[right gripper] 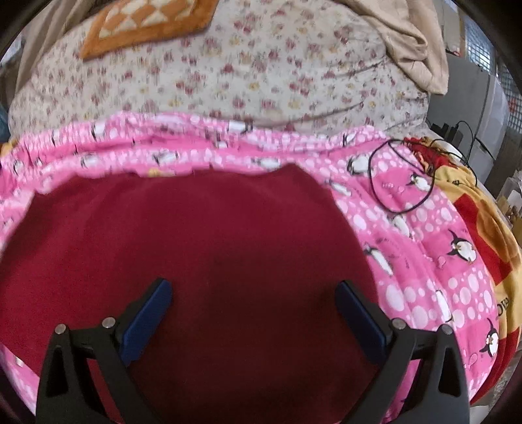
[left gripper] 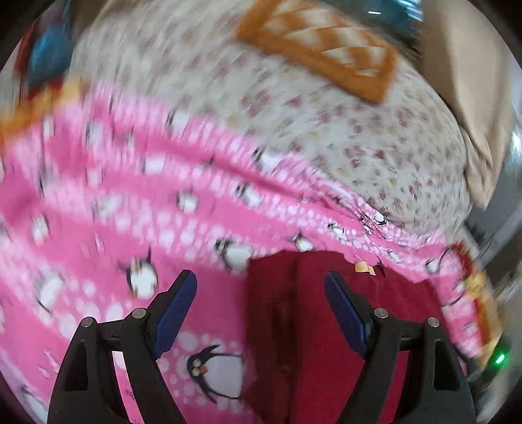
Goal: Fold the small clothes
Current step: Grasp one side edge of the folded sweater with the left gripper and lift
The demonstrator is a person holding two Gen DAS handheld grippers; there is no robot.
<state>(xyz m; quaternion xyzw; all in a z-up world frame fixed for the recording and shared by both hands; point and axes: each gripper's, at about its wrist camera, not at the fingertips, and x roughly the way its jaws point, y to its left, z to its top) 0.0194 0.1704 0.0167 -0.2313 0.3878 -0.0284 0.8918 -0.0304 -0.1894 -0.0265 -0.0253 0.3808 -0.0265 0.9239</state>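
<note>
Spread over the bed, a pink penguin blanket [right gripper: 424,261] carries the dark red garment [right gripper: 202,248], lying flat near its middle. Both the left hand-held gripper [left gripper: 261,290] and right hand-held gripper [right gripper: 254,300] hover above it, jaws wide apart, empty. Farther off lies an orange cushion [right gripper: 146,22].

Garment [right gripper: 195,248] on penguin blanket [right gripper: 424,261], cushion [right gripper: 146,22] behind.
</note>
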